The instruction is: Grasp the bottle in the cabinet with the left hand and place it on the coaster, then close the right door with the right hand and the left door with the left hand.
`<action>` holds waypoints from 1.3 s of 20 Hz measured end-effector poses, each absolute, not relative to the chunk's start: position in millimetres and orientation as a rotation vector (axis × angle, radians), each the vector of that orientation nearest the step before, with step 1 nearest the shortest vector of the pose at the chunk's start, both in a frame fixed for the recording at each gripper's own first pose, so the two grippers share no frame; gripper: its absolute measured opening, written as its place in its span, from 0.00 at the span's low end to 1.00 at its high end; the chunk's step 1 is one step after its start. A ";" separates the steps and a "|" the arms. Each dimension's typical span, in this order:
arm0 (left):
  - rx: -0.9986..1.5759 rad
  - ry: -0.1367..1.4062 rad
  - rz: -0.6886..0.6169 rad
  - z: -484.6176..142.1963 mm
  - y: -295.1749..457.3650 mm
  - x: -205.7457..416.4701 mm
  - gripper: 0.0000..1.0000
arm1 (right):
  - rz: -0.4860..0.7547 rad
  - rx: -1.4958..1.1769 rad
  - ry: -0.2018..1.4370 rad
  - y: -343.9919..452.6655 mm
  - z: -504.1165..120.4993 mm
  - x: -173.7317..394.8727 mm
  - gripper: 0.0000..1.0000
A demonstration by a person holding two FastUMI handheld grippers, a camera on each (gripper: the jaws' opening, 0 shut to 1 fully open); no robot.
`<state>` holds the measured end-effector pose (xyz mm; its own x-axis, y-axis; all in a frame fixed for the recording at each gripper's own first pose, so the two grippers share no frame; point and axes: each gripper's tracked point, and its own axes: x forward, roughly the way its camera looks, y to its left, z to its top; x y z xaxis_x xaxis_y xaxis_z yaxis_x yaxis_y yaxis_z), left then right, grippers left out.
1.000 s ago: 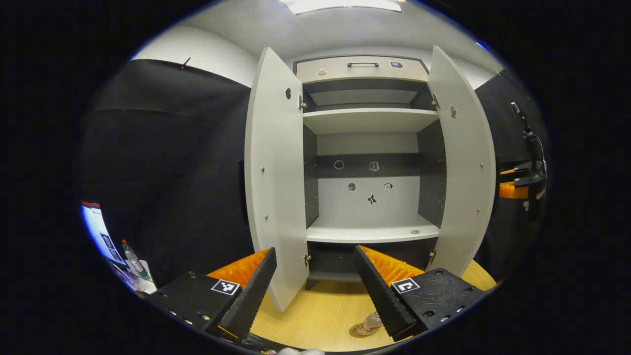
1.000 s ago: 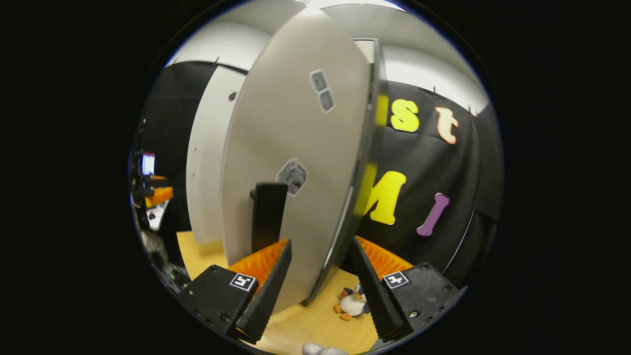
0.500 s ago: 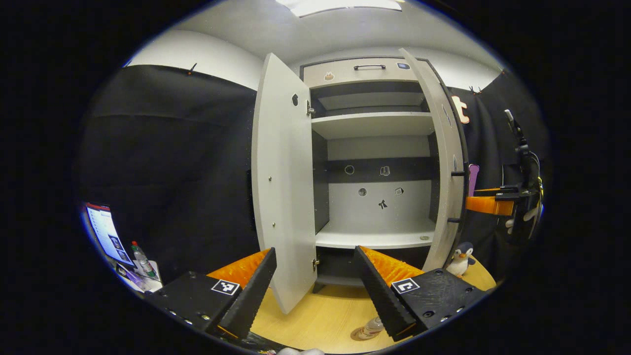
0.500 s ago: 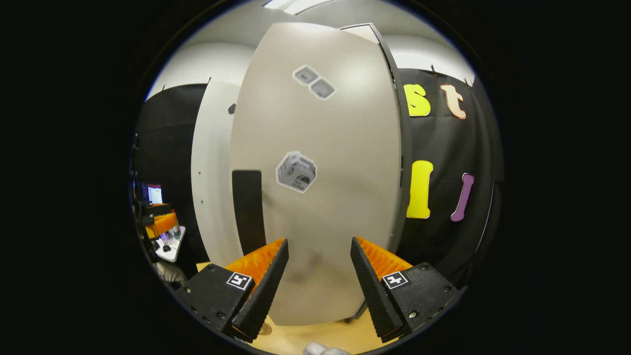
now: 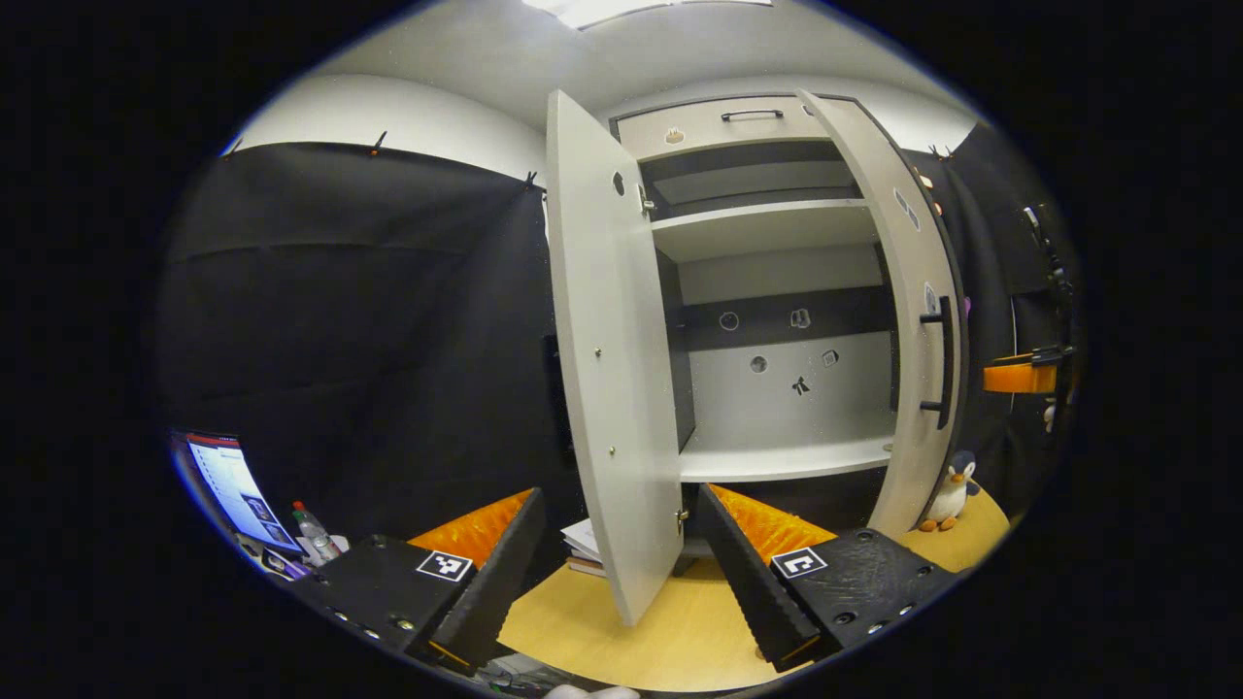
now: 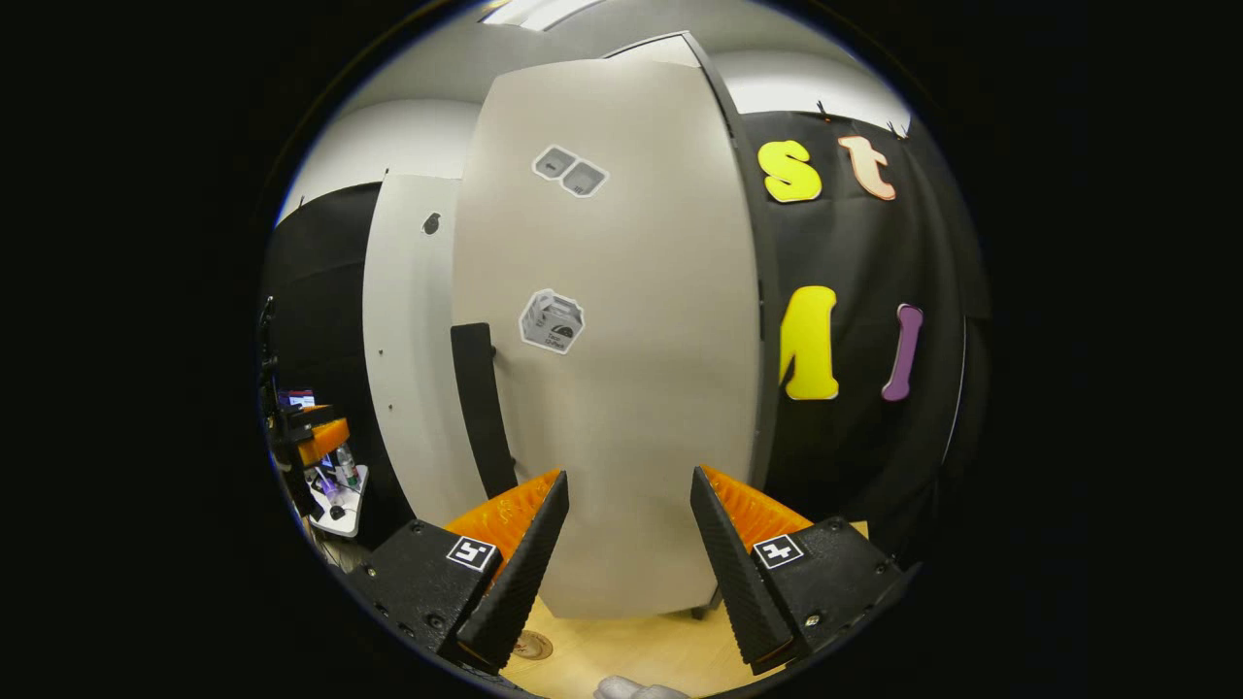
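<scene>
On the counter, at the bottom edge of the right gripper view, a round coaster peeks out beside the right hand-held gripper; whether the bottle stands on it cannot be told. Beyond it the cabinet's right door is swung most of the way shut, its outer face with stickers and a dark handle square before that hand-held gripper, whose fingers stand apart and hold nothing. In the left gripper view the same right door hangs partly across the opening, while the left door stands wide open, edge toward the camera. The left hand-held gripper is near this door's lower edge, fingers apart on either side of it, not touching. The cabinet shelves are bare. A toy penguin sits on the counter just beside the right door, and the right hand-held gripper shows beyond it. A screen and small bottles lie far left.
</scene>
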<state>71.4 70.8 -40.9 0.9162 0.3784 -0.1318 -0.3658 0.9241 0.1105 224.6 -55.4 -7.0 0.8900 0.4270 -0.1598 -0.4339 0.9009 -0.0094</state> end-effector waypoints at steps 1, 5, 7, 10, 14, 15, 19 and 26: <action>0.088 0.161 0.393 -44.2 88.1 73.6 0.96 | 0.417 -0.054 0.159 -59.9 -6.7 216.9 0.78; 0.081 0.141 0.399 -39.5 159.4 92.6 0.96 | 0.298 -0.073 0.144 -68.8 -3.6 175.7 0.78; 0.084 0.135 0.405 -37.7 195.0 102.1 0.96 | 0.244 -0.070 0.150 -65.6 -5.9 152.8 0.78; 0.077 0.113 0.383 -35.5 233.7 125.7 0.96 | 0.182 -0.037 0.177 -55.3 -12.0 118.0 0.78; 0.053 0.109 0.316 -47.0 256.2 161.7 0.96 | 0.058 -0.042 0.195 -51.1 -22.3 69.3 0.78; 0.037 0.117 0.287 -51.1 253.6 170.3 0.96 | 0.040 -0.055 0.198 -48.0 -24.7 58.9 0.78; 0.027 0.099 0.196 -50.4 225.9 188.2 0.96 | 0.012 -0.075 0.198 -38.2 -25.2 26.8 0.79; 0.020 0.103 0.140 -53.6 215.2 190.6 0.89 | 0.018 -0.036 0.182 -41.4 -17.4 9.1 0.78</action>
